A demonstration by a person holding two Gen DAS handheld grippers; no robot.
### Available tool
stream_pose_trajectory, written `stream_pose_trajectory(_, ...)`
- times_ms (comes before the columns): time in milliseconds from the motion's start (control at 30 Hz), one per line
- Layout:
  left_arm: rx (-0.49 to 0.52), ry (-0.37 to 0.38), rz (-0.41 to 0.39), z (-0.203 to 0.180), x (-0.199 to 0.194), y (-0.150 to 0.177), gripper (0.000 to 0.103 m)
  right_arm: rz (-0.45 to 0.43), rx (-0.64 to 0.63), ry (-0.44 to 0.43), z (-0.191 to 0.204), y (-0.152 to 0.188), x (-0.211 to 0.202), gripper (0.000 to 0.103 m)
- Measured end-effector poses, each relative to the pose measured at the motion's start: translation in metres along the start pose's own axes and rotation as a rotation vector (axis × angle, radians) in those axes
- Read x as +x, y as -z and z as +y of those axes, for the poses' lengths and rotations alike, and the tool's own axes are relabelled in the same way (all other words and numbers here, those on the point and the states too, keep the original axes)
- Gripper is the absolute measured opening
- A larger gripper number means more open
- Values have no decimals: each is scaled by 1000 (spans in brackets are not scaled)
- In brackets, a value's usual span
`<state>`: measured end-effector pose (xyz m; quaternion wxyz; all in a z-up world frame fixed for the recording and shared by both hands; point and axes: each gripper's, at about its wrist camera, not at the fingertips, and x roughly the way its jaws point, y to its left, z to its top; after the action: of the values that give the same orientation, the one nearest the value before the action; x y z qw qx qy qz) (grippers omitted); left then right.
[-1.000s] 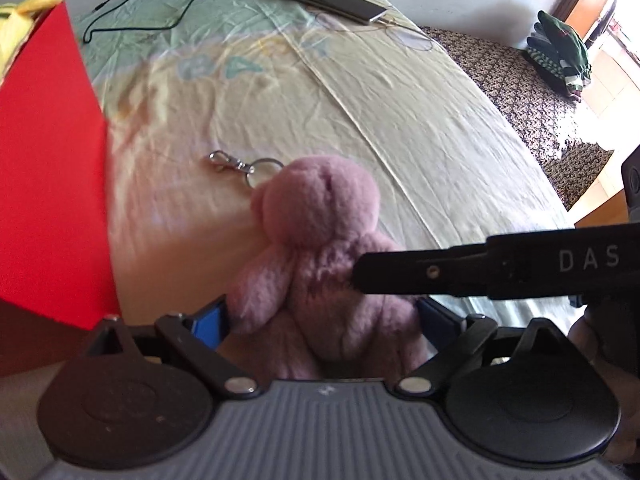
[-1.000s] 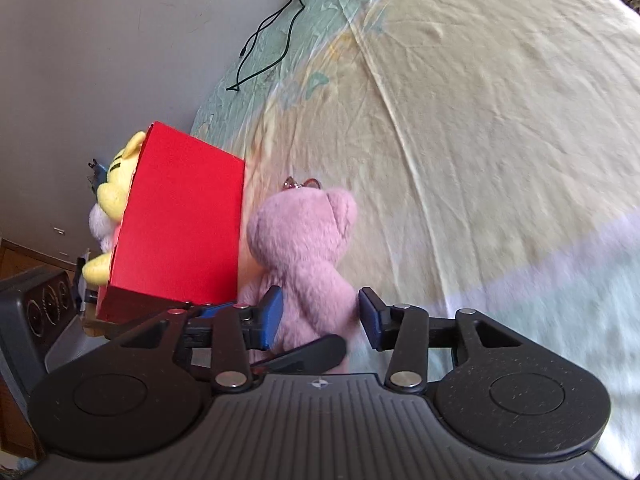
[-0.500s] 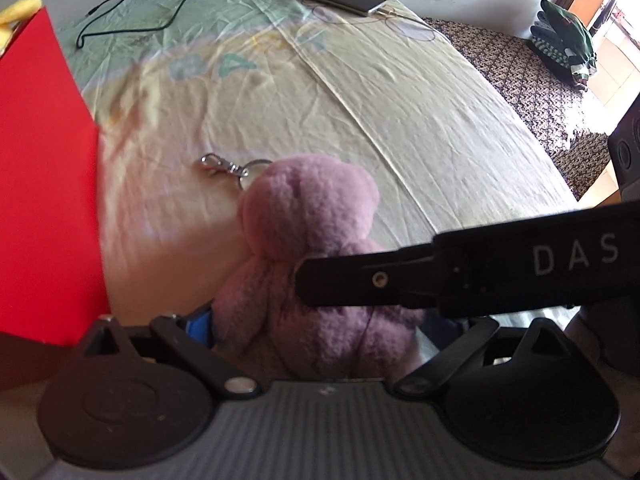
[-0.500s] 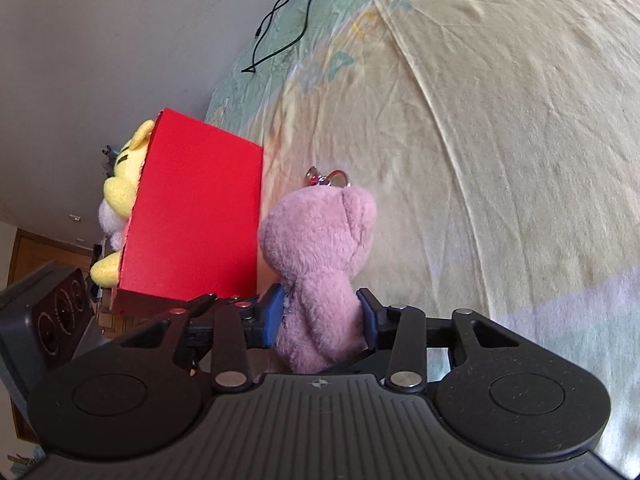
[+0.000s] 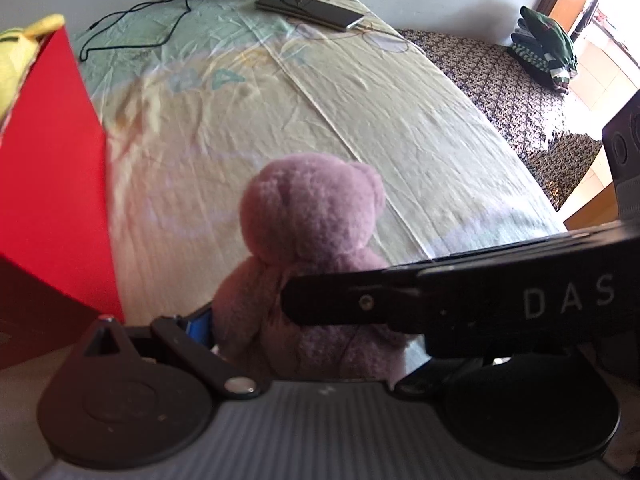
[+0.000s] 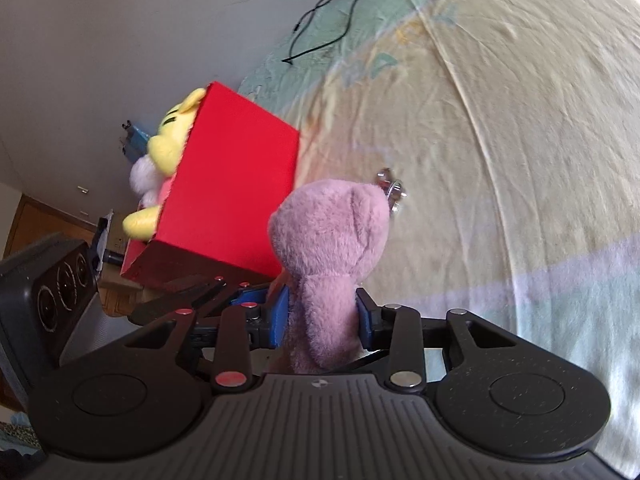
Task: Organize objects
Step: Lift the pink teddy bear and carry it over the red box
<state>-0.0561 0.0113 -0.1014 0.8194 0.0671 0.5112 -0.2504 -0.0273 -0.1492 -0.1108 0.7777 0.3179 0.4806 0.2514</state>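
Right tool (image 6: 322, 314) is clamped on the pink bear's (image 6: 332, 240) body, bear upright above the bed w/ red box (image 6: 236, 184) just to its left; left tool's (image 5: 308, 332) grip: can't tell.

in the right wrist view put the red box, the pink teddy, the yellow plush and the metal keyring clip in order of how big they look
1. red box
2. pink teddy, though it sits nearer the camera
3. yellow plush, partly hidden behind the box, so its full size is unsure
4. metal keyring clip
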Motion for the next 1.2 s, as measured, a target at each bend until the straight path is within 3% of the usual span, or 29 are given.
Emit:
stream_pose_trajectory(233,-16,-36,-88,1,-40,11,96,-33,-92,-42,32,7,-9,38)
stream_pose_trajectory(633,-36,-126,-315,20,-126,21,96,-124,-283,-145,113,8,-24,38)
stream_pose_trajectory(900,-33,-178,-416,70,-178,21,96,-178,-345,-203,177,1,-1,38)
stream_pose_trajectory(1200,-41,-240,-486,148,-213,22,96,-208,-425,-237,243,-16,56,38)
